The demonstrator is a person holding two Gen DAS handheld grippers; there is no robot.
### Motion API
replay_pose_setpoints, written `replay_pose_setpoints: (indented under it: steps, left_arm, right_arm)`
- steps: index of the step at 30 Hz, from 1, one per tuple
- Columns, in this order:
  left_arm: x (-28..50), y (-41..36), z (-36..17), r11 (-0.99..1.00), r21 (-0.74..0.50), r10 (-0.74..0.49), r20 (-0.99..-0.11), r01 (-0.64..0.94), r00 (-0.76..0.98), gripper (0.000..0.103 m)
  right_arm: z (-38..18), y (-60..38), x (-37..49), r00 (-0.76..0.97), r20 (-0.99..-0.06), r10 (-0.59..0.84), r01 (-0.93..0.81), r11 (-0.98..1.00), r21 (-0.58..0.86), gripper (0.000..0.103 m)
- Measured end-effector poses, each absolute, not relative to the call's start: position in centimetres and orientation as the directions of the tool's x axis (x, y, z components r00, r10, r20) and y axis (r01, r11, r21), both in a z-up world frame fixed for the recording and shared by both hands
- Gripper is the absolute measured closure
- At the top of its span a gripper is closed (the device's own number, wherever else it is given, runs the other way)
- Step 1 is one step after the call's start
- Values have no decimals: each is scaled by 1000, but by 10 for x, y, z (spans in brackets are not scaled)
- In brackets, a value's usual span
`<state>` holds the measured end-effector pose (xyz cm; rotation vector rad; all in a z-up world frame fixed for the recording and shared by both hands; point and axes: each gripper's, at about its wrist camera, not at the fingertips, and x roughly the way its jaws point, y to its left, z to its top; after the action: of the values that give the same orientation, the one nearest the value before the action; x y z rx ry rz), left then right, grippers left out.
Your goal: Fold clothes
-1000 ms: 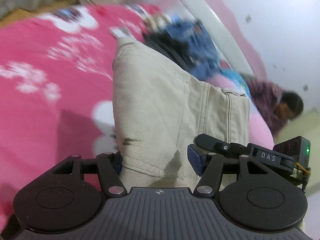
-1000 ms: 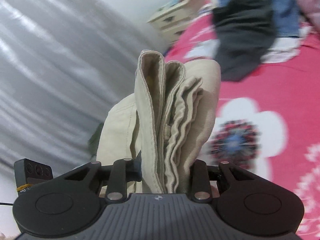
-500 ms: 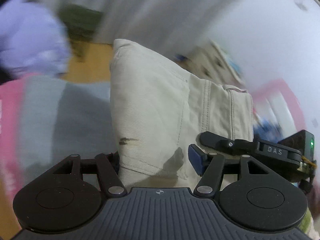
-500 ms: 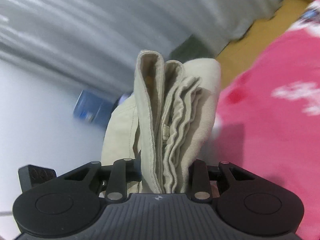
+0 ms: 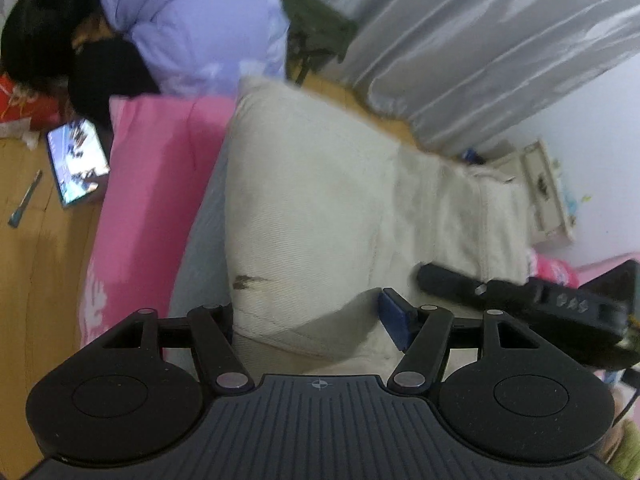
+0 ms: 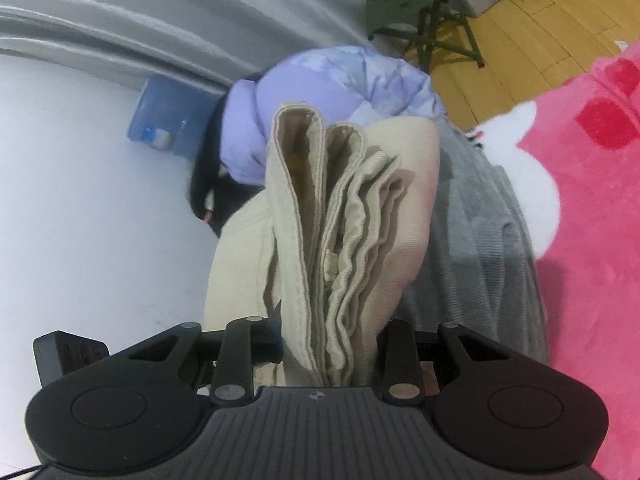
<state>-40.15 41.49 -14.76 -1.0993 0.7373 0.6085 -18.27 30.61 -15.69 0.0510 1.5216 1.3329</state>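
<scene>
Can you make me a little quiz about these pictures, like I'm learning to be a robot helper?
1. True or false: the right gripper is empty.
2. What colour is the knit garment on the bed, next to the beige trousers? A grey, B green, C yellow.
3. Fill in: the folding stool is coloured ____.

Key: 1 false, it pinches the folded beige trousers. 2 A. 3 green.
</scene>
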Motion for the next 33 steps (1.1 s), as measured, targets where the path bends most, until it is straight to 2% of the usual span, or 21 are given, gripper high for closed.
replay_pose_setpoints:
  steps: [5,9,15,17,22,24,25,26,28,31,33]
  left_arm:
    - [-407,416,-142,358,-560,72,-781,-747,620,39]
    - [-402,416,-135,401,-537,64,-792,-742,608,38]
    - [-408,423,-152,355,-552,22,-802,-754,597,34]
    - [-417,423,-145,354,-543,37,-805,-761,591,22]
    - [-446,430,-120,332,-511,128,-808,-793,574,22]
    - [-451,430,-105,363,-481,196,-798,-798,571,22]
    - [-452,428,-97,388,-464,228,-789,-796,571,22]
    - [-449,427,-92,421,-465,237,-773,-779,589,21]
    - [-437,423,-92,470,-492,205,-746,-732,633,21]
    - [-413,416,-103,531,-500,159,-734,-684,660,21]
    - [-399,410,-120,586,-404,180,-780,-702,600,21]
  right_arm:
    - [-169,298,-172,-449,-610,652,-509,374,775,70]
    - [-164,305,-168,-446,-622,644,-534,367,762,69]
    - [-189,300,-151,-452,-648,612,-468,456,757,52]
    - [-183,292,-142,-430,-646,631,-469,456,757,43]
    - [-152,257,-112,-319,-649,690,-493,464,736,43]
    - [-136,241,-110,-238,-659,714,-552,459,696,51]
    - [-128,237,-120,-221,-661,717,-605,431,669,61]
    - [-119,233,-131,-205,-663,720,-656,401,639,69]
    - [-102,226,-152,-172,-662,729,-749,340,569,77]
    - [-92,218,-199,-181,-671,719,-860,214,462,80]
    - [-110,227,-215,-162,-726,669,-883,230,408,80]
